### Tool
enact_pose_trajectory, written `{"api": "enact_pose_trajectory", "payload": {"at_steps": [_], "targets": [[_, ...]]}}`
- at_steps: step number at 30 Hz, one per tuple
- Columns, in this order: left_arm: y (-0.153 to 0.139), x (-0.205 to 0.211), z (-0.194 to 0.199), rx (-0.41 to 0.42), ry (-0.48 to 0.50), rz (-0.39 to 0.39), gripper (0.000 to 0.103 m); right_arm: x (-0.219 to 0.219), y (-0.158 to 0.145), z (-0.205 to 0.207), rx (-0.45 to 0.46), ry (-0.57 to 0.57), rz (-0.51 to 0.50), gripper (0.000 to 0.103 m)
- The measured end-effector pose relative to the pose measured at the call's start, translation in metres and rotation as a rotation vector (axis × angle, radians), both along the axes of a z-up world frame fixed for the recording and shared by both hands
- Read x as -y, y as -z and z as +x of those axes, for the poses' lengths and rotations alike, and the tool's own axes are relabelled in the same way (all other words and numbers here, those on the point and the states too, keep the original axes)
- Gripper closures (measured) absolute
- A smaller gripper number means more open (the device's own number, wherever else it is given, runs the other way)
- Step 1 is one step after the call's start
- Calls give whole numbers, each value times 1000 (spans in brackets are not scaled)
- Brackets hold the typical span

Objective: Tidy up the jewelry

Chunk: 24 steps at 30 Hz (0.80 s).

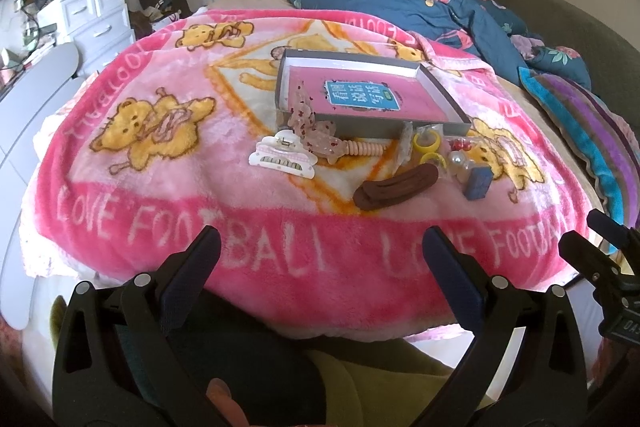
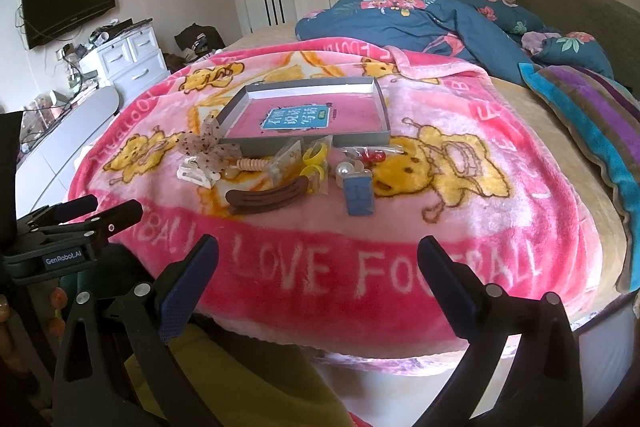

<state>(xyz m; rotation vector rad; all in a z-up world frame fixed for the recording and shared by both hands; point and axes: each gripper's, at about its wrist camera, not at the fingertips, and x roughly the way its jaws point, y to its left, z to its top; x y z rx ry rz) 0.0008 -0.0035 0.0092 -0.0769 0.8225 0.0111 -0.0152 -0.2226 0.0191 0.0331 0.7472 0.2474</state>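
Note:
A grey shallow box (image 1: 440, 91) (image 2: 384, 107) with a pink floor lies on the pink blanket. In front of it lie a white hair claw (image 1: 280, 157) (image 2: 194, 175), a spotted bow clip (image 1: 316, 135) (image 2: 212, 149), a brown banana clip (image 1: 396, 187) (image 2: 268, 197), yellow rings (image 1: 426, 143) (image 2: 314, 155), pearl pieces (image 1: 458, 161) (image 2: 348, 169) and a blue tile (image 1: 478, 183) (image 2: 360, 197). My left gripper (image 1: 322, 251) is open and empty, near the blanket's front edge. My right gripper (image 2: 318, 257) is open and empty, also short of the items.
The pink bear blanket (image 1: 160, 187) (image 2: 500, 235) covers the bed. A blue floral duvet (image 1: 420, 3) and a striped pillow (image 2: 592, 115) lie at the back right. White drawers (image 1: 100, 15) stand at the left. The right gripper shows in the left wrist view (image 1: 600, 243).

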Motion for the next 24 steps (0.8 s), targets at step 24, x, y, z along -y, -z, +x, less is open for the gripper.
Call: {"api": "enact_pose_trajectory", "payload": {"at_steps": [24], "targets": [[-12, -9, 2, 10, -10, -2, 8, -5, -1, 1, 0, -7, 8, 4]]}}
